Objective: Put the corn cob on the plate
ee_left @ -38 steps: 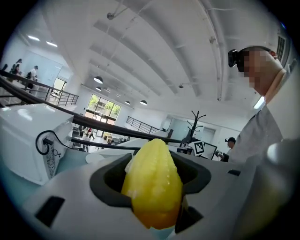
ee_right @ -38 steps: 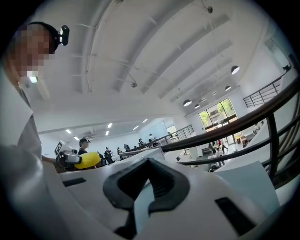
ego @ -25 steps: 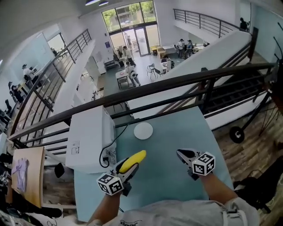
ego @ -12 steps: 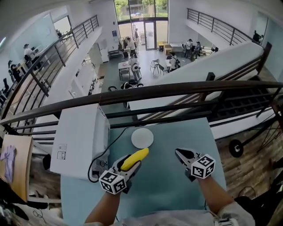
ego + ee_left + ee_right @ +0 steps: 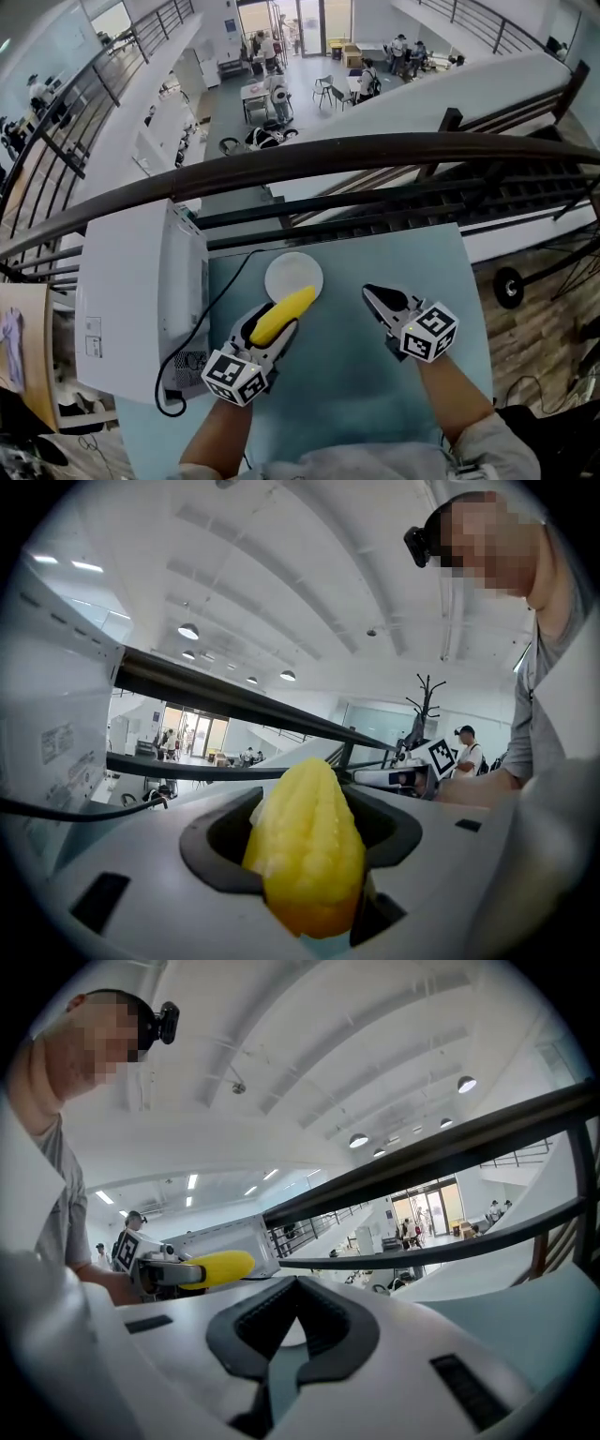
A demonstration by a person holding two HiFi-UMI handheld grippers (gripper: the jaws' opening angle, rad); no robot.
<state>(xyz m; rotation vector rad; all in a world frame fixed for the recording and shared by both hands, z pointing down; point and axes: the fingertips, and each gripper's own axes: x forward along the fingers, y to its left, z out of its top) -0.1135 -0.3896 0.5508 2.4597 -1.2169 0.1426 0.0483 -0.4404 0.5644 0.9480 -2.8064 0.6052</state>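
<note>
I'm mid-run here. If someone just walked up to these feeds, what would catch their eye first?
The bright yellow corn cob, clamped in the left gripper and jutting toward the small white plate near the far edge of the teal table. Next comes the right gripper, shut on nothing beside it, and the big white box along the table's left side.

I list two items. One: yellow corn cob, clamped lengthwise in my left claw, tip overlapping the plate's near rim. Two: small round white plate, lying flat.
</note>
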